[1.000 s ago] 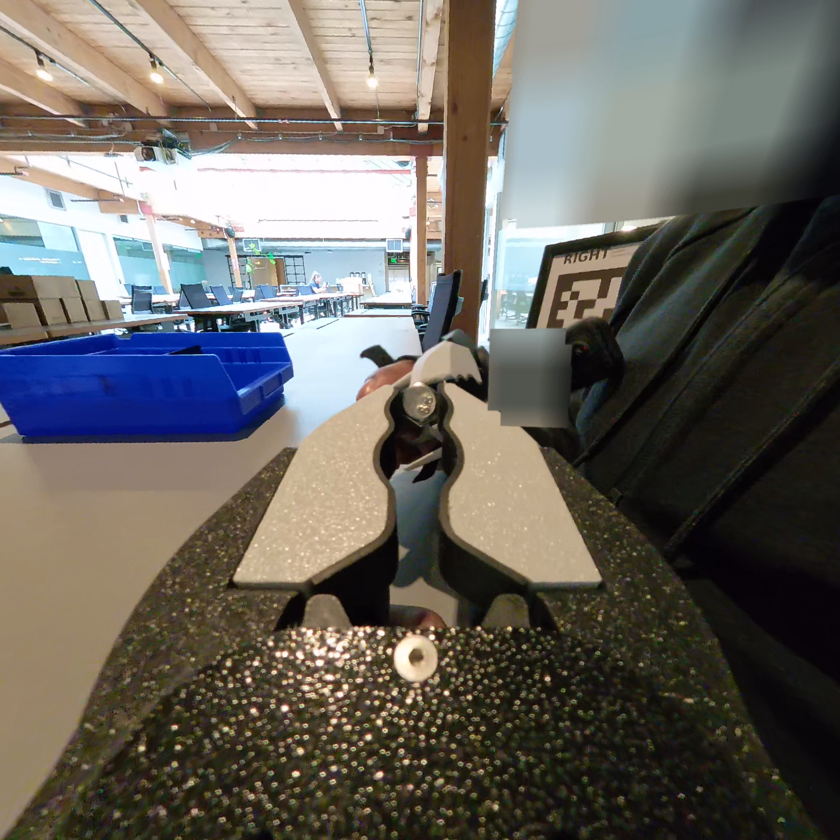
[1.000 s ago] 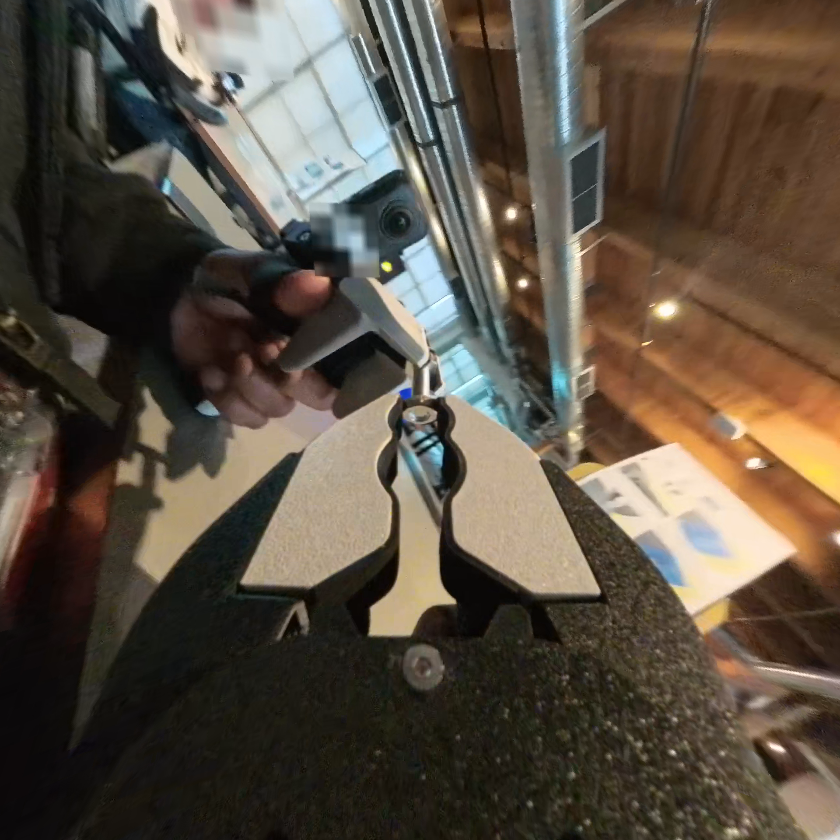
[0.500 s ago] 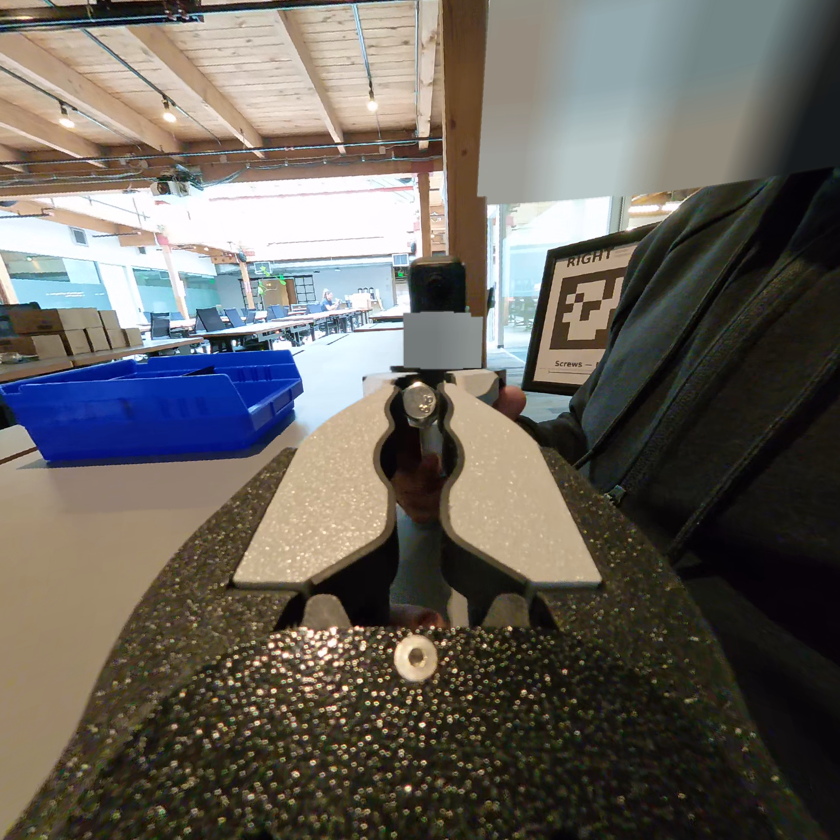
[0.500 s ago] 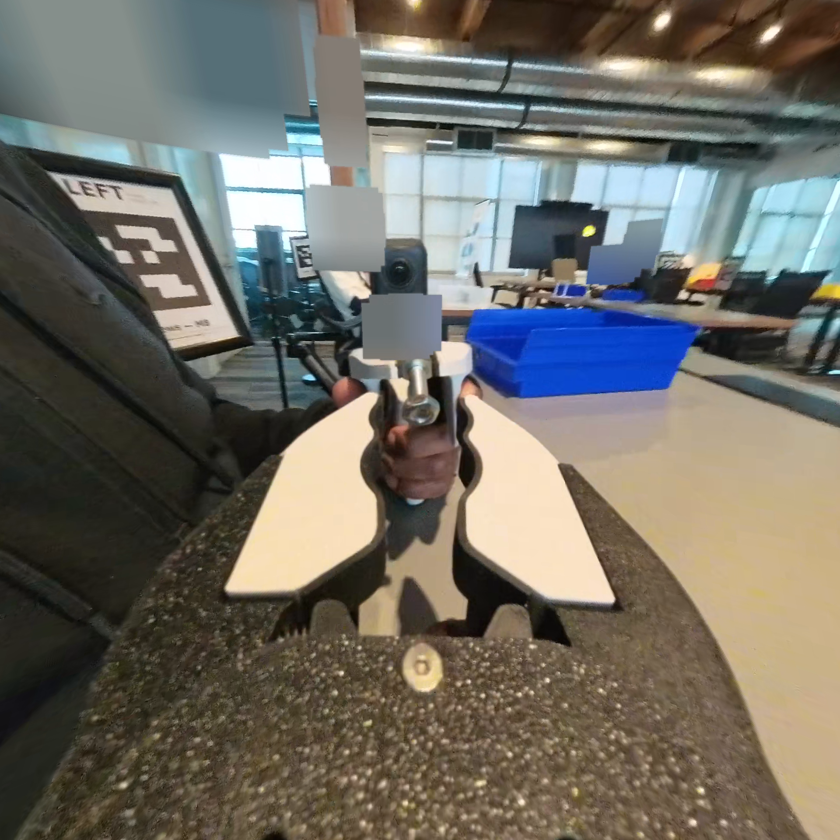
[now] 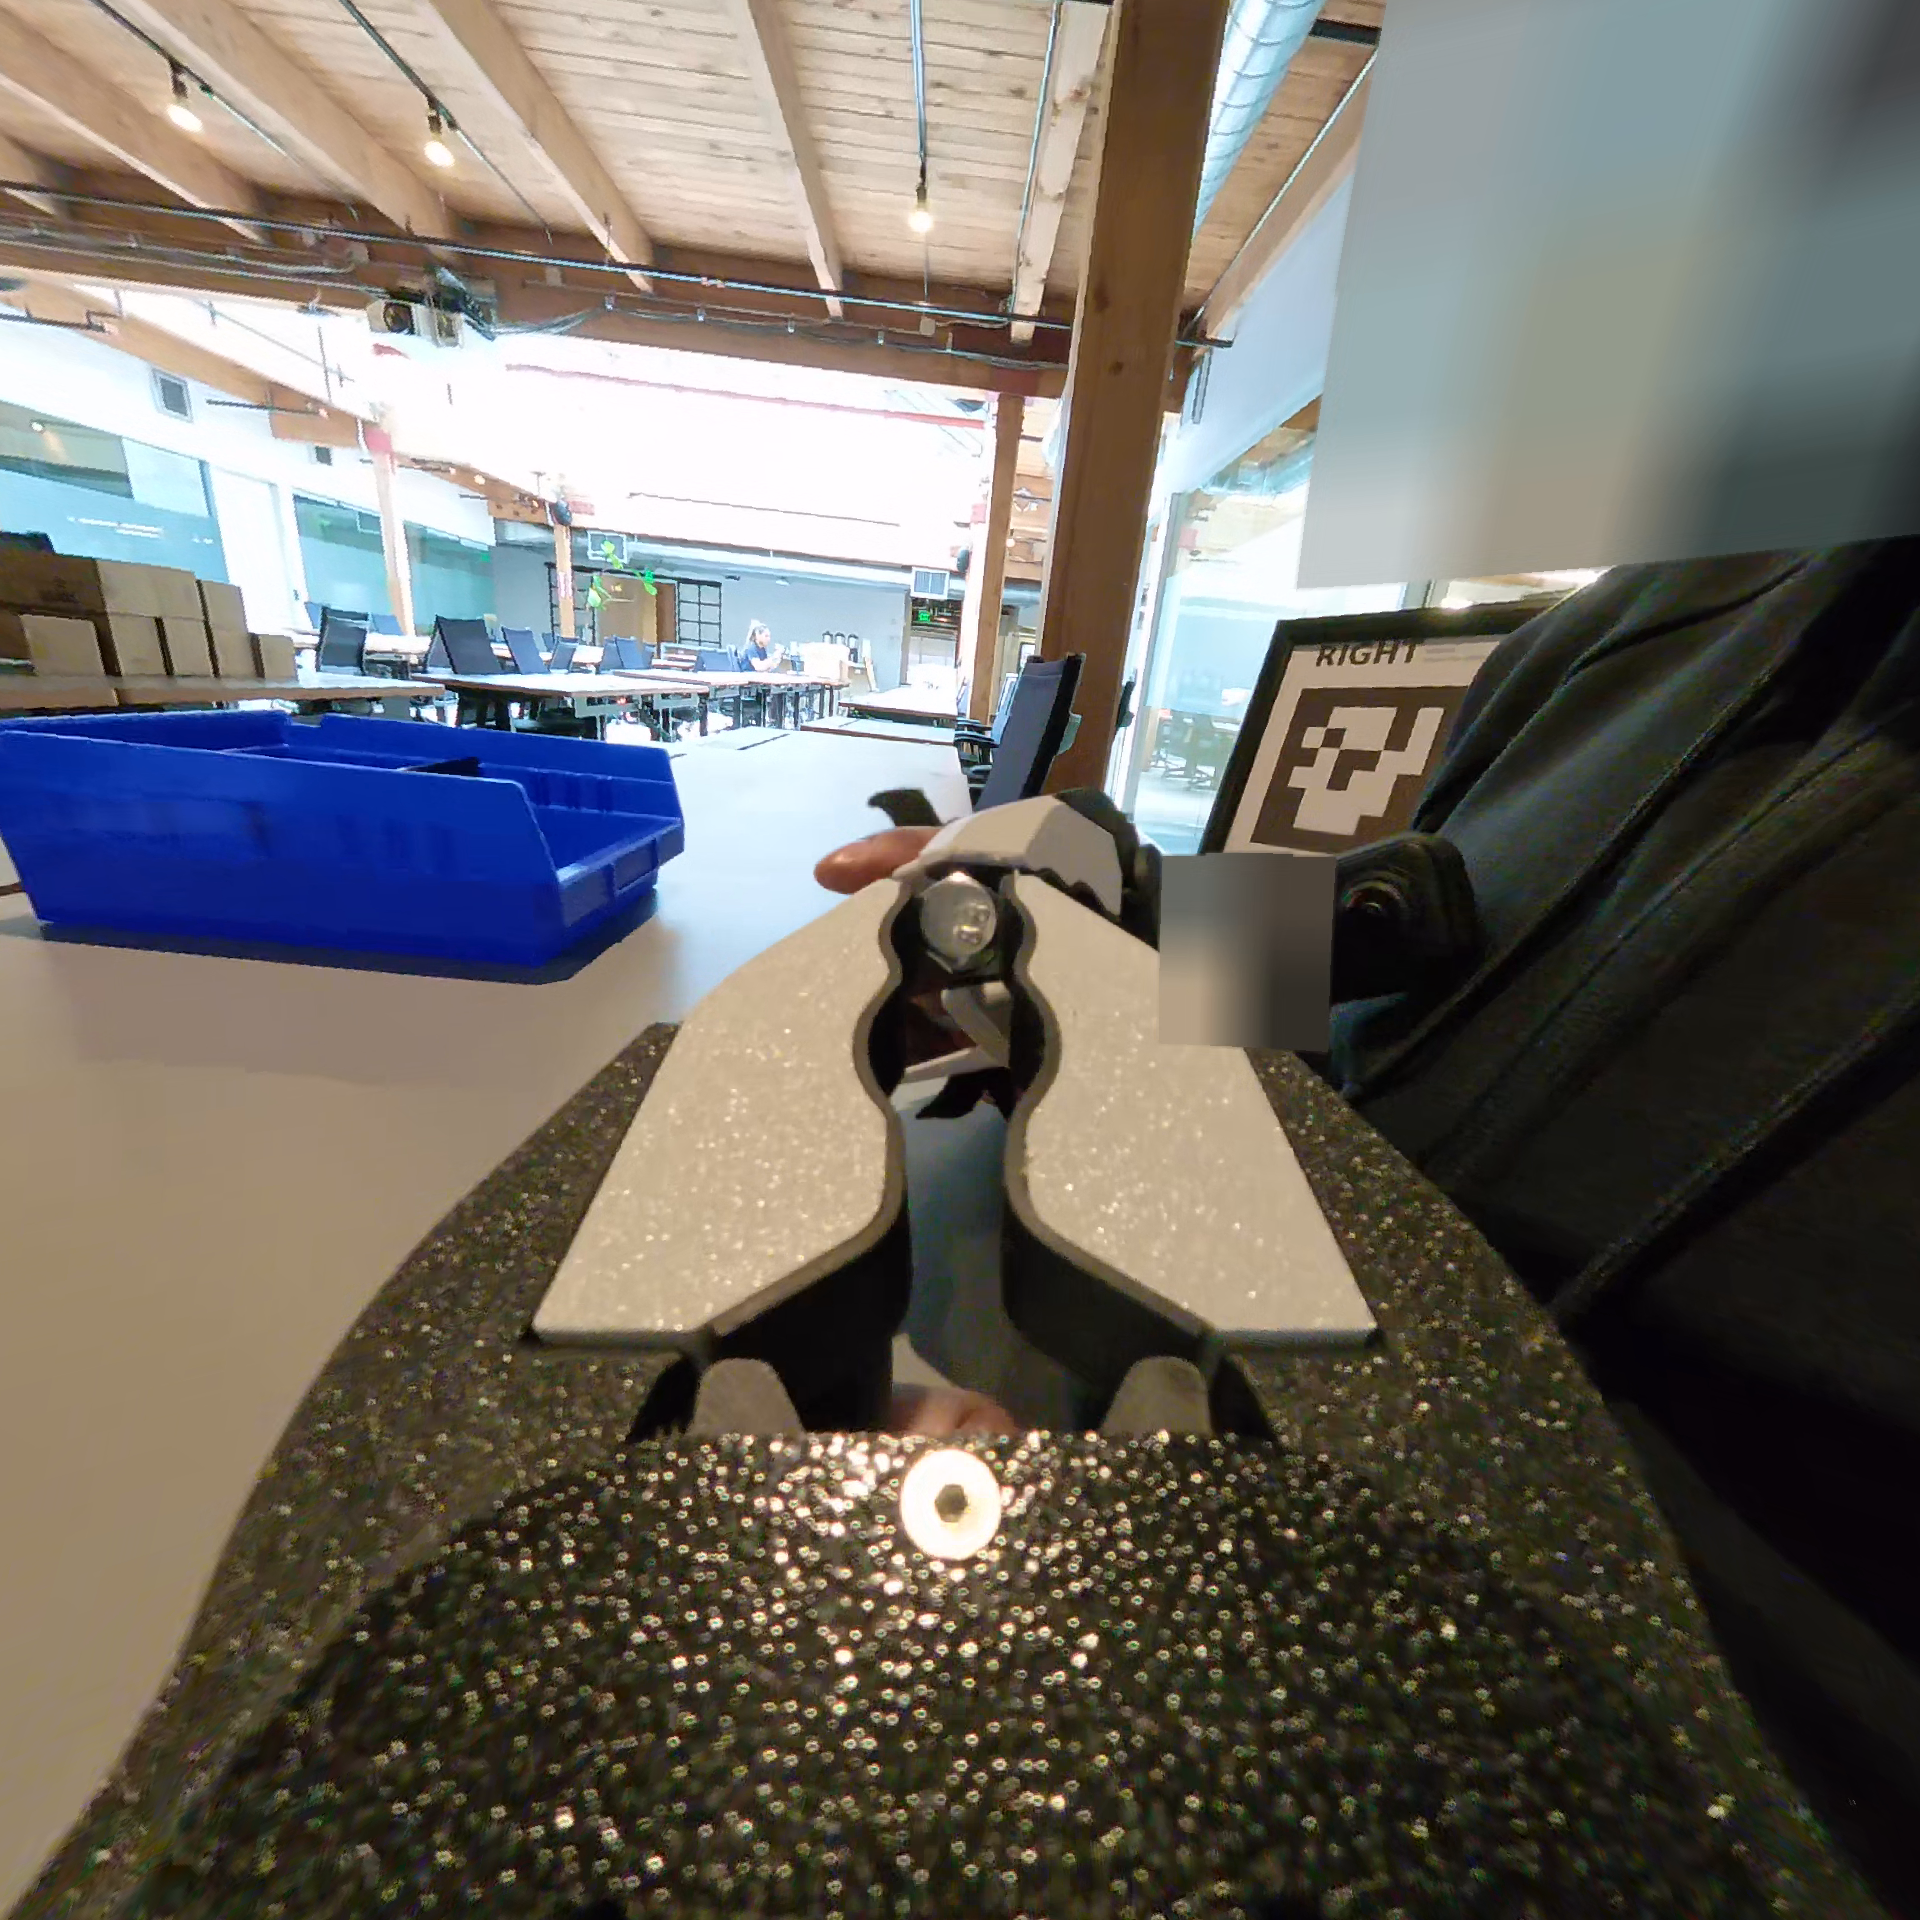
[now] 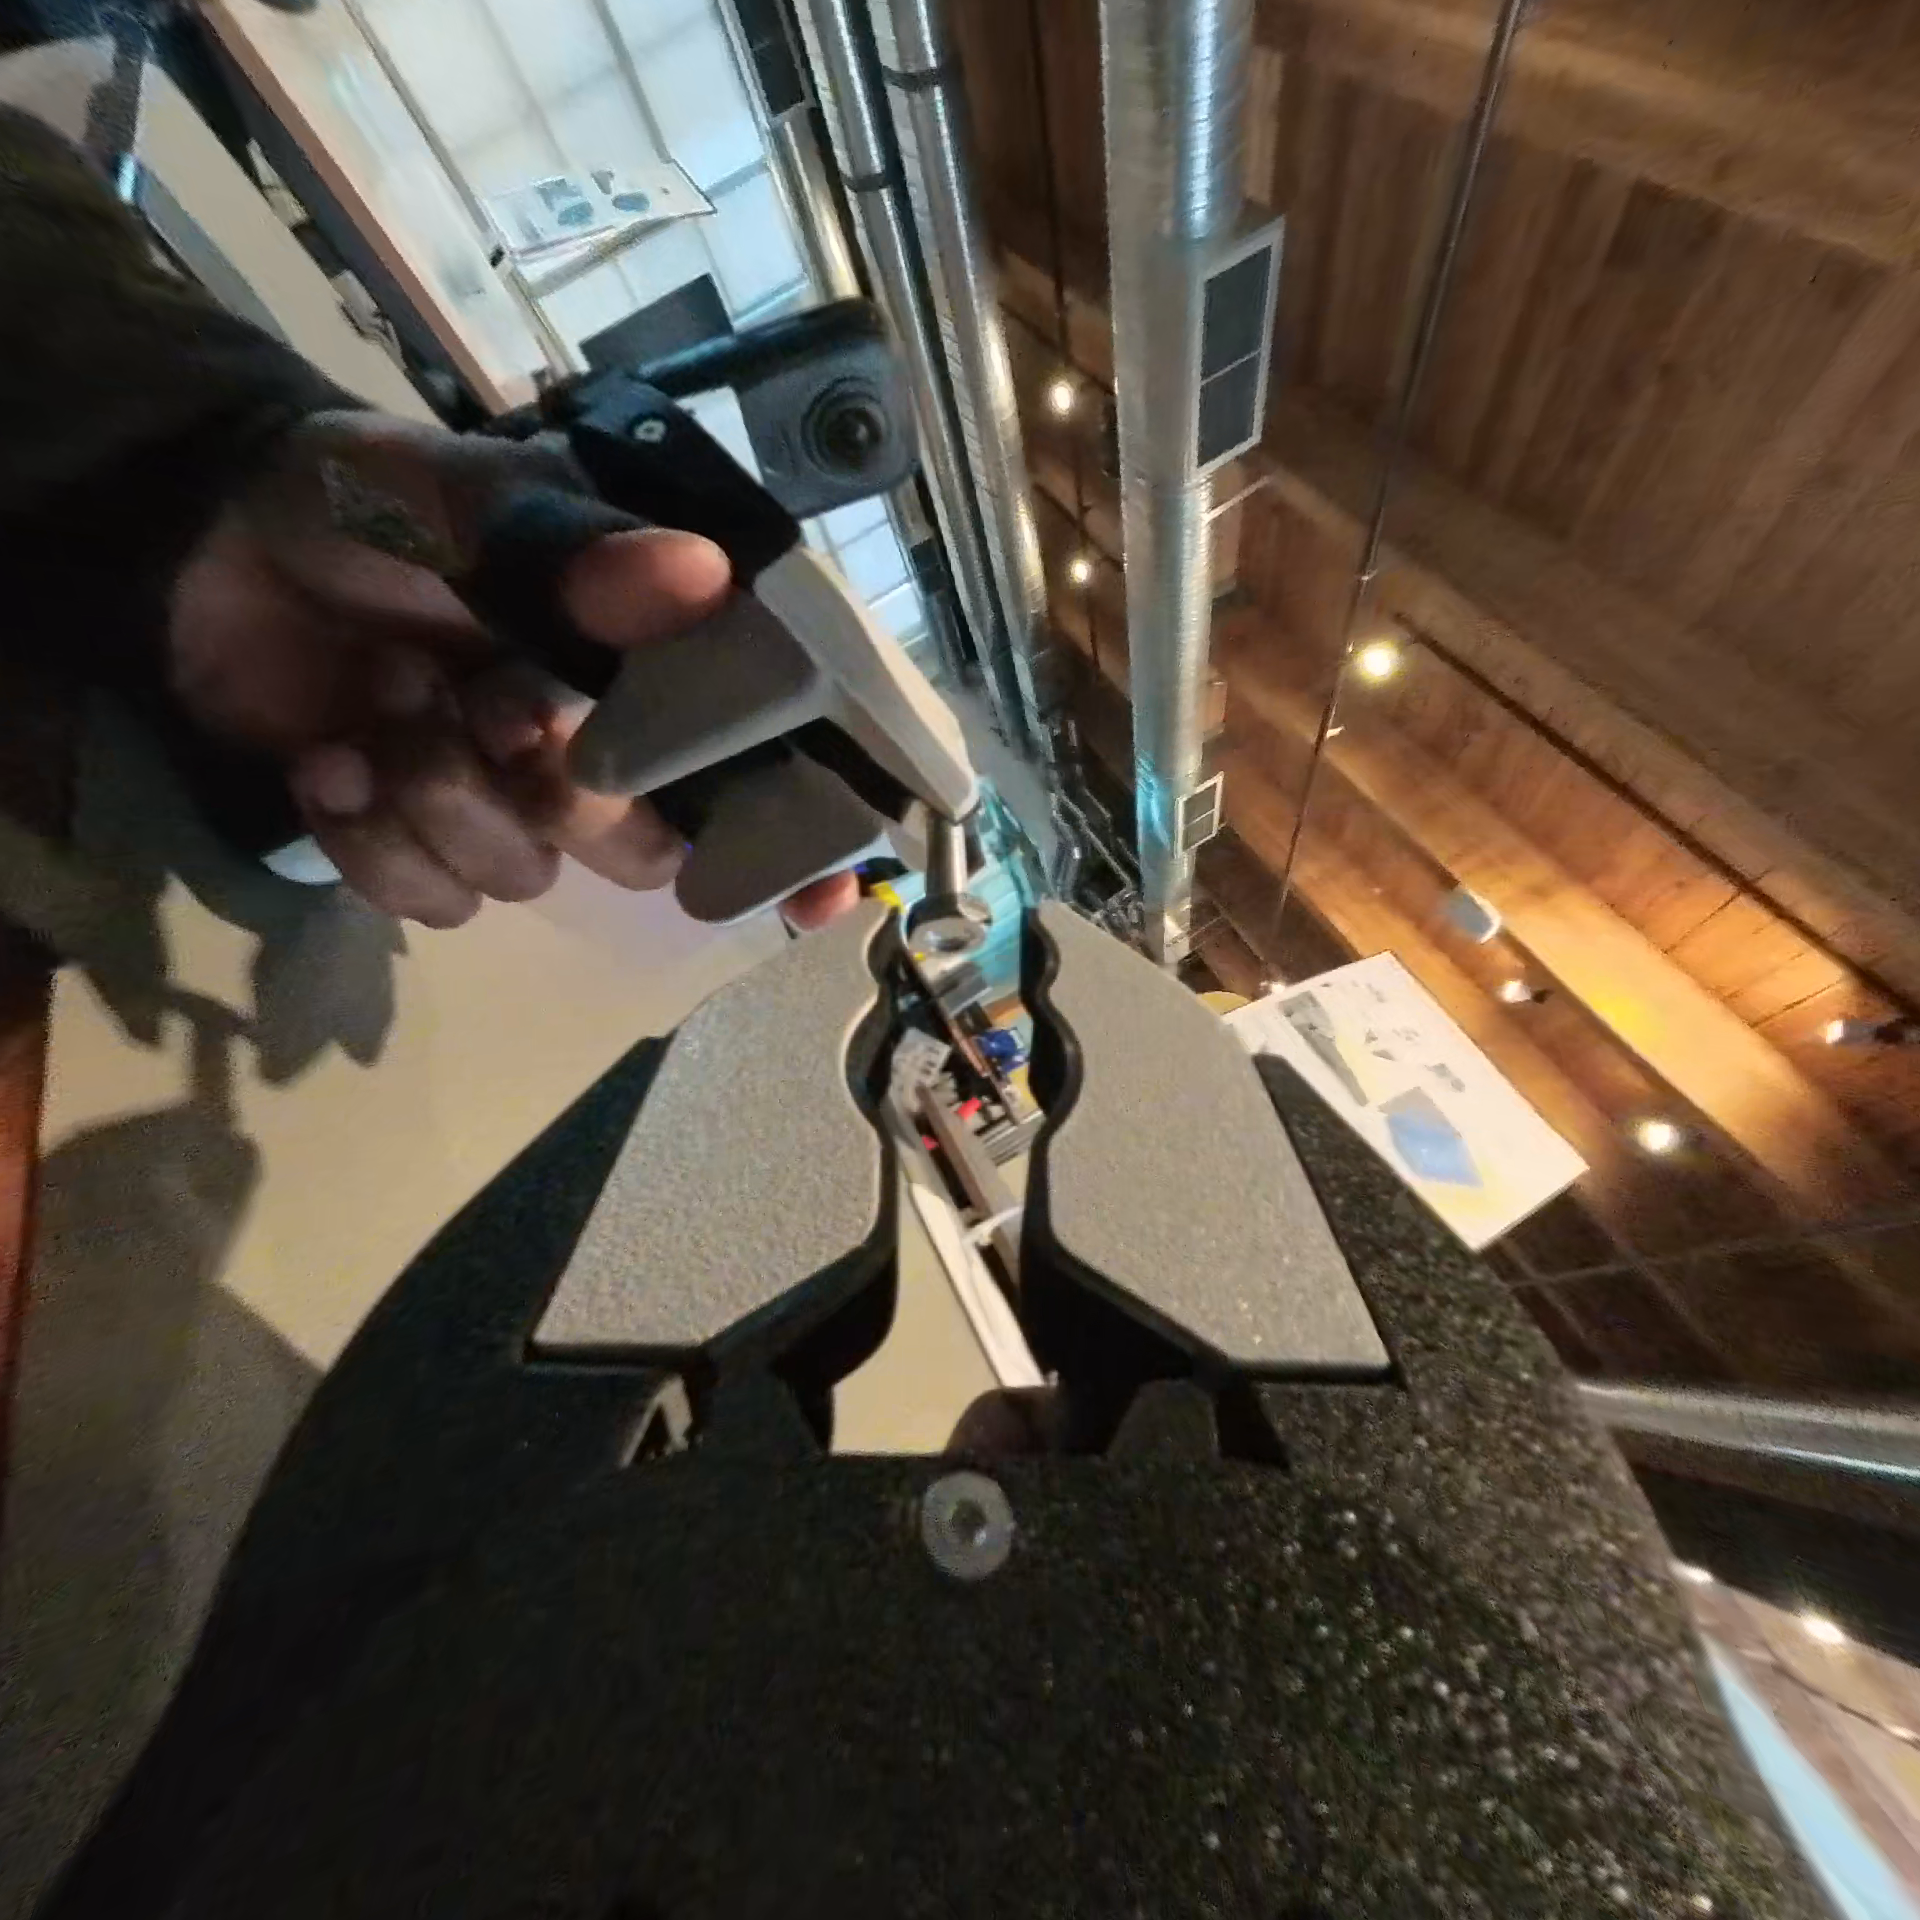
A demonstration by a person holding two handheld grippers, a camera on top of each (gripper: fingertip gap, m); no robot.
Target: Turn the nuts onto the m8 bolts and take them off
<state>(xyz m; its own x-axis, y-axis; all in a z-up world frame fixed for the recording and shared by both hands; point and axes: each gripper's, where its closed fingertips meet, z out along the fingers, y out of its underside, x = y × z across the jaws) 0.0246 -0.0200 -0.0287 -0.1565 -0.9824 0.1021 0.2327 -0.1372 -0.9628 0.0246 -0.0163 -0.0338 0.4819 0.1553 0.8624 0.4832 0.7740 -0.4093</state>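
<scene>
My left gripper [image 5: 961, 909] is shut on a silver M8 bolt [image 5: 961, 920], held above the table. In the right wrist view the bolt's shaft [image 6: 945, 847] runs from the left gripper's tips [image 6: 935, 790] to a nut [image 6: 943, 932]. My right gripper [image 6: 954, 927] is shut on that nut and is rolled well to one side, so this view looks up at the ceiling. The right gripper also shows in the left wrist view [image 5: 1023, 842], just behind the bolt. A hand [image 6: 416, 707] holds the left gripper.
A blue plastic bin [image 5: 343, 831] stands on the grey table [image 5: 260, 1143] at the left. A framed marker sign [image 5: 1351, 769] stands at the back right. A person's dark jacket [image 5: 1662, 935] fills the right side. Ducts [image 6: 1164, 416] run overhead.
Half a second ago the right gripper was upright and level. Now it is rolled sideways on the nut again, as one second ago. The left gripper has kept hold of the bolt.
</scene>
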